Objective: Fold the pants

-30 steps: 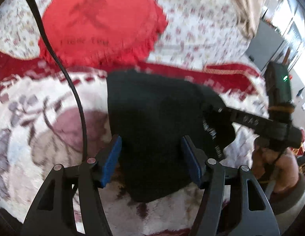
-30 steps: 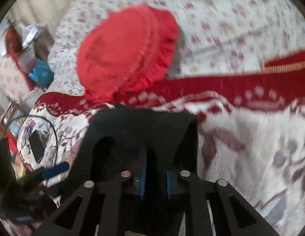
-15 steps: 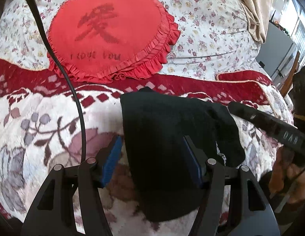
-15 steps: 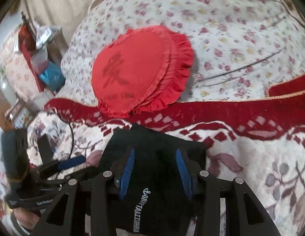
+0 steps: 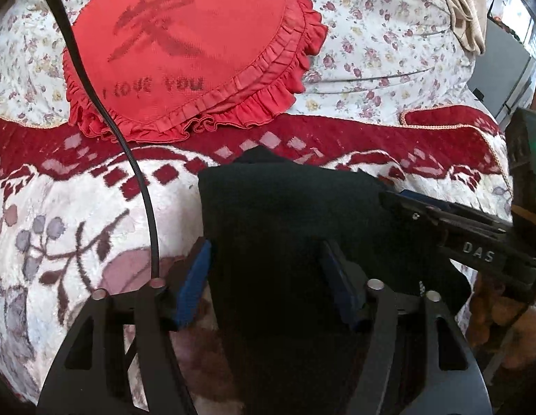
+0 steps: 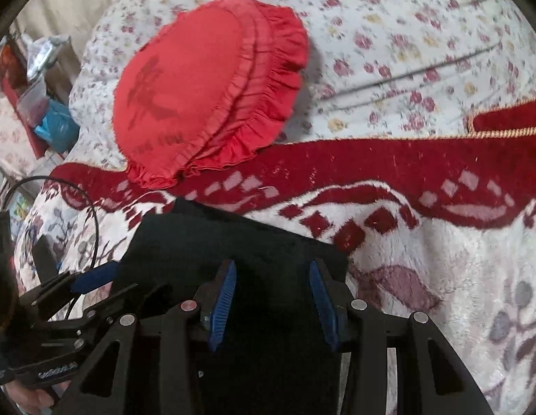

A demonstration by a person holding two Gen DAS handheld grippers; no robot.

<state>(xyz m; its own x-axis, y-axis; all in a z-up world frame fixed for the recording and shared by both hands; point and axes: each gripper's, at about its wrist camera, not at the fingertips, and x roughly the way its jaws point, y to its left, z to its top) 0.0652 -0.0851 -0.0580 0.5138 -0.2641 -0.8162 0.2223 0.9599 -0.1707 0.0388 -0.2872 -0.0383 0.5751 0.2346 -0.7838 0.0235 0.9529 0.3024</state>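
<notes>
Black pants lie folded into a compact bundle on the blanket, left gripper opening, right gripper spread, little apparently left beyond tidying.

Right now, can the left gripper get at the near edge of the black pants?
Probably yes: the left gripper has its jaws opening over the black pants, nothing between; the right gripper stands aside.

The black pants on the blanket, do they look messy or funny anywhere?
Mostly tidy. The black pants lie folded flat on the blanket. One odd bit: at the far edge a small point of cloth pokes out past the fold line, so the layers are not quite lined up.
</notes>
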